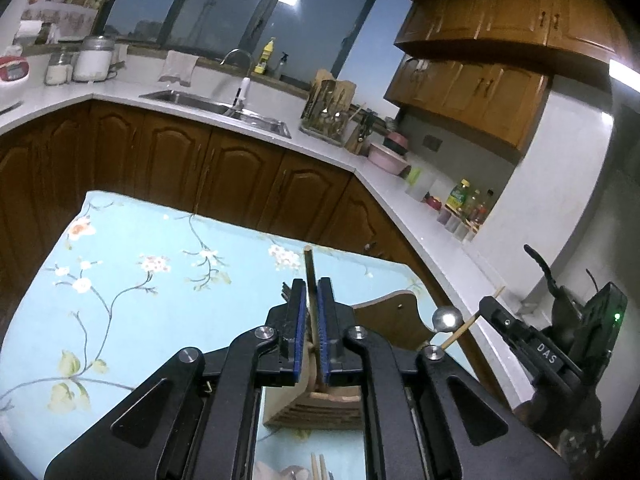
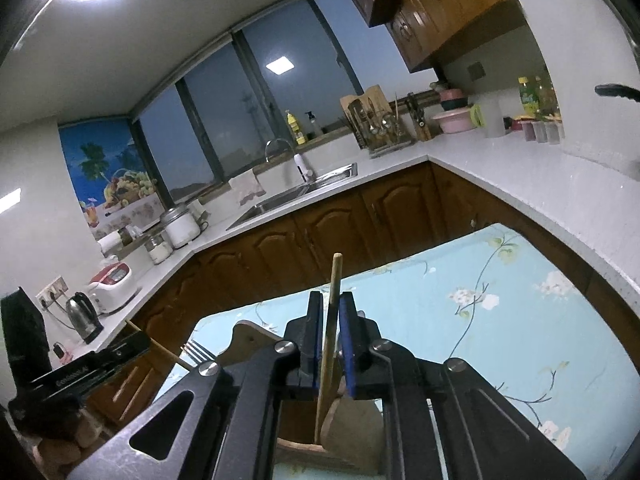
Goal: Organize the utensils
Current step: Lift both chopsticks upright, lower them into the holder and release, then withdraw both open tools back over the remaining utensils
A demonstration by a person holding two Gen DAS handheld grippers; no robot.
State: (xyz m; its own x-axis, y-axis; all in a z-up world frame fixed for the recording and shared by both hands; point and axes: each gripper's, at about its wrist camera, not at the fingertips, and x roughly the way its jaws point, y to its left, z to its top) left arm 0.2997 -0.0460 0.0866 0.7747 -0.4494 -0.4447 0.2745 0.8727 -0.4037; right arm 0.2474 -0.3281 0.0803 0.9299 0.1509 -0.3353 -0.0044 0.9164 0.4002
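Chopsticks are held in both grippers, one in each. The left gripper has its jaws nearly closed on a dark chopstick, which stands almost upright and sticks out past the blue pads toward 12 o'clock. The right gripper also has narrow jaws, closed on a light bamboo chopstick that leans a little to 1 o'clock; its lower end goes down into a wooden holder under the gripper.

In the left view, the wooden holder shows at 3 o'clock of the jaws and below them. Just right of it are a metal spoon and a thin stick, in front of the right gripper's black body. In the right view, a fork sits at 9 o'clock, beside the holder's top.

Both grippers hang over a table with a light blue flowered cloth, pointing forward and a bit upward at the counter and sink.
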